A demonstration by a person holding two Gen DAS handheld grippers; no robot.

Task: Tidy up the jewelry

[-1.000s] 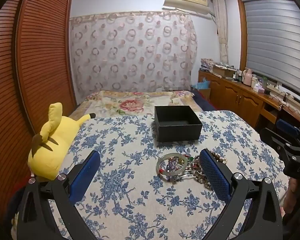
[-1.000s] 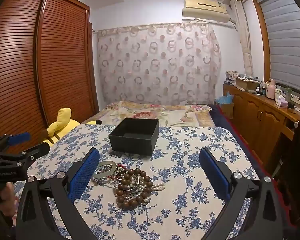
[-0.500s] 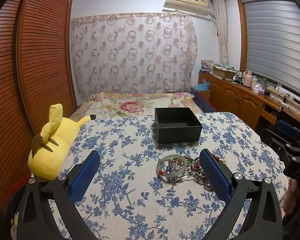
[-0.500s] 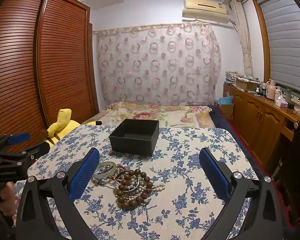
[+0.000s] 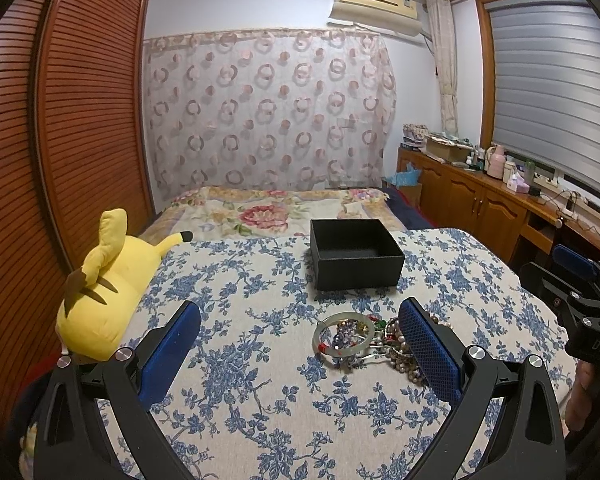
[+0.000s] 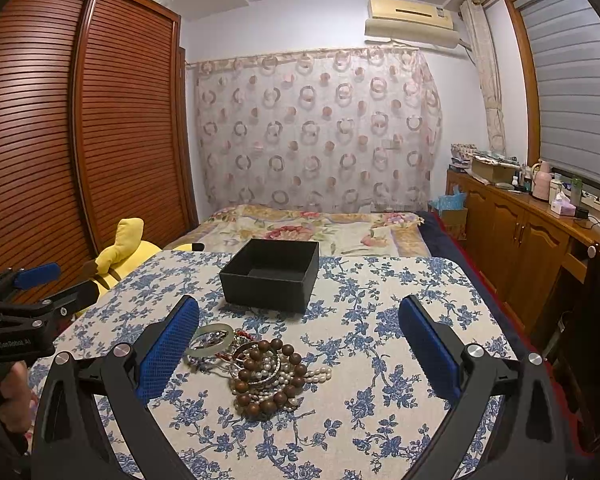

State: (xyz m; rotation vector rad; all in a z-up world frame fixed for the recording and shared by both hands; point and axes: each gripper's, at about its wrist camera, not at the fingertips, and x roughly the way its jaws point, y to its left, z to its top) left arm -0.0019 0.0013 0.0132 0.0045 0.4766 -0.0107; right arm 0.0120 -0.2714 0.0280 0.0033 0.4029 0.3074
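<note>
A pile of jewelry [image 6: 260, 368] lies on the floral tablecloth: a pale green bangle [image 6: 210, 340], a brown wooden bead bracelet [image 6: 268, 376], pearl strands and silver bangles. It also shows in the left wrist view [image 5: 364, 340], with the bangle [image 5: 342, 338] on its left side. An open, empty black box [image 6: 272, 274] stands just behind the pile, also in the left wrist view [image 5: 356, 254]. My left gripper [image 5: 300, 344] is open and empty, left of the pile. My right gripper [image 6: 300, 344] is open and empty, above the pile's near right.
The table [image 6: 400, 280] with the blue floral cloth stands before a bed [image 6: 312, 228]. A yellow plush toy [image 5: 108, 280] lies at the table's left edge. A wooden wardrobe [image 6: 80, 128] is on the left and a cluttered wooden cabinet [image 6: 532, 224] on the right.
Both views have shifted only slightly; the scene sits a touch lower in the frames. Both grippers stay open and nothing on the table has moved.
</note>
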